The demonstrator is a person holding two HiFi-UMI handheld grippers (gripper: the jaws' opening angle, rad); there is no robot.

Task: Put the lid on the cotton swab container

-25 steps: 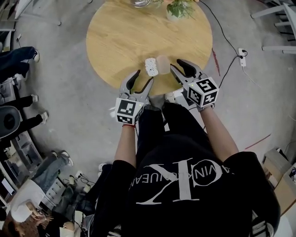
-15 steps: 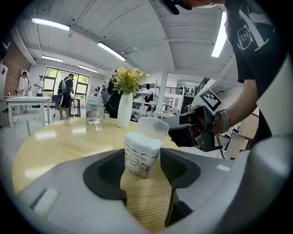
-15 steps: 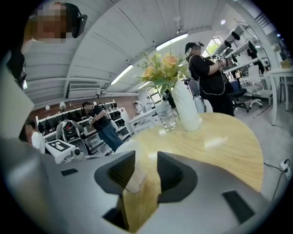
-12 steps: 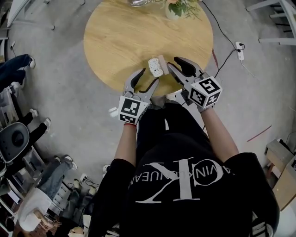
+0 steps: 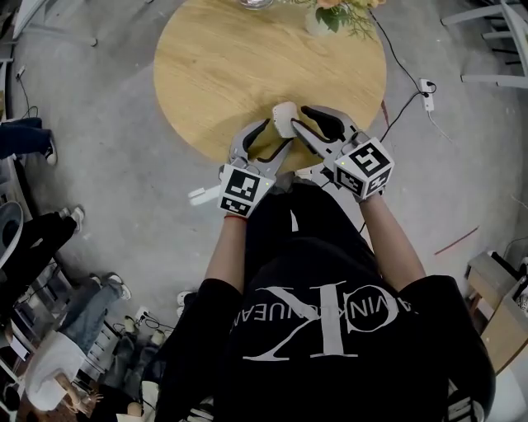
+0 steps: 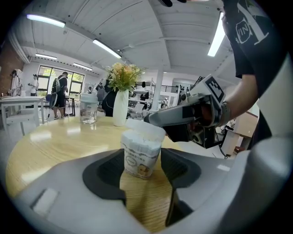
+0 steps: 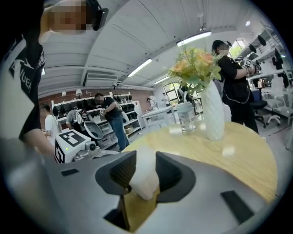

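Observation:
The cotton swab container (image 6: pixel 140 155) stands upright on the round wooden table (image 5: pixel 223 66), near its front edge. My left gripper (image 6: pixel 144 169) has its jaws on either side of the container, opening, with gaps showing at both pads. The white lid (image 6: pixel 146 129) rests tilted on the container's top. My right gripper (image 7: pixel 141 169) is shut on this lid (image 7: pixel 144 182) and reaches in from the right (image 6: pixel 183 116). In the head view the lid (image 5: pixel 285 117) hides the container, with the left gripper (image 5: pixel 276 133) and the right gripper (image 5: pixel 295 121) meeting there.
A white vase of flowers (image 5: pixel 326 16) and a glass jar (image 5: pixel 252 4) stand at the table's far edge. A cable and power strip (image 5: pixel 426 86) lie on the floor at the right. People's legs (image 5: pixel 25 136) and chairs are at the left.
The lid lay on the table next to the container; now the right gripper holds it over the container's top. The left gripper has moved forward around the container.

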